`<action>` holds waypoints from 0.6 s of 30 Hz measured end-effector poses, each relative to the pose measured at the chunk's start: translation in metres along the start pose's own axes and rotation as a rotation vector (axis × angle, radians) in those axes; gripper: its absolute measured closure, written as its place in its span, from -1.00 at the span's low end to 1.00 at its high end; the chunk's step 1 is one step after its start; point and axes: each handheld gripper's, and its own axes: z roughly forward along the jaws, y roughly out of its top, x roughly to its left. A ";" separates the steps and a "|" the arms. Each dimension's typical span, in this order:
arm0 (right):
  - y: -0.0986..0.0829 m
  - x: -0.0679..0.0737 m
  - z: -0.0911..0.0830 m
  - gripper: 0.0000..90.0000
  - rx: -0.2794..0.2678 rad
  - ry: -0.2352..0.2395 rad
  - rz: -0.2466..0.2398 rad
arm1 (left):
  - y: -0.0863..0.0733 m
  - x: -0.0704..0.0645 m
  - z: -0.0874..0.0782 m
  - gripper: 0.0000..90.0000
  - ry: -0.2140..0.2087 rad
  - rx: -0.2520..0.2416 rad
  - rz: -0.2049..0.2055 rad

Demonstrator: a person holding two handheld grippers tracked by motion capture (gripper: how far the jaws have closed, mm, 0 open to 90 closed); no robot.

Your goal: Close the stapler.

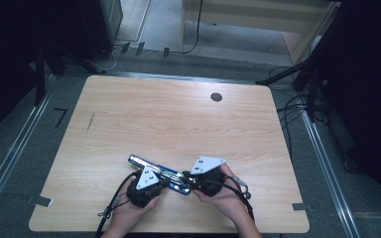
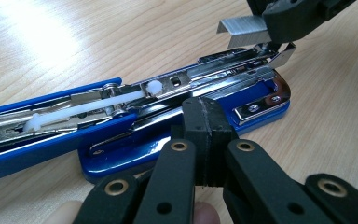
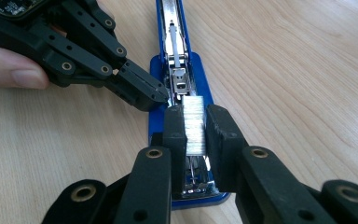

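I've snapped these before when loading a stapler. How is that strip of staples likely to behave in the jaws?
The strip of staples looks thin and probably brittle: squeezed hard or twisted, it may break apart. Its bright metal sides seem slippery, so the right gripper could let it slide. It appears light, so it likely needs lowering straight into the open stapler.

A wooden bench (image 1: 129, 119) with a dark round hole (image 1: 216, 97) near its far edge; black cables (image 1: 297, 111) trail on the grey floor (image 1: 10, 144).

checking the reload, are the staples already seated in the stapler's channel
No, the strip of staples sits pinched in the right claw, above the open blue stapler.
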 end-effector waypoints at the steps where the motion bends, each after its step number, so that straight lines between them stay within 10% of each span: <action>1: 0.001 0.000 0.001 0.77 0.003 0.001 -0.005 | 0.000 0.000 0.000 1.00 0.001 0.000 -0.001; 18: 0.005 0.001 0.010 0.77 0.055 0.004 -0.023 | 0.000 0.000 0.000 1.00 0.001 0.000 0.002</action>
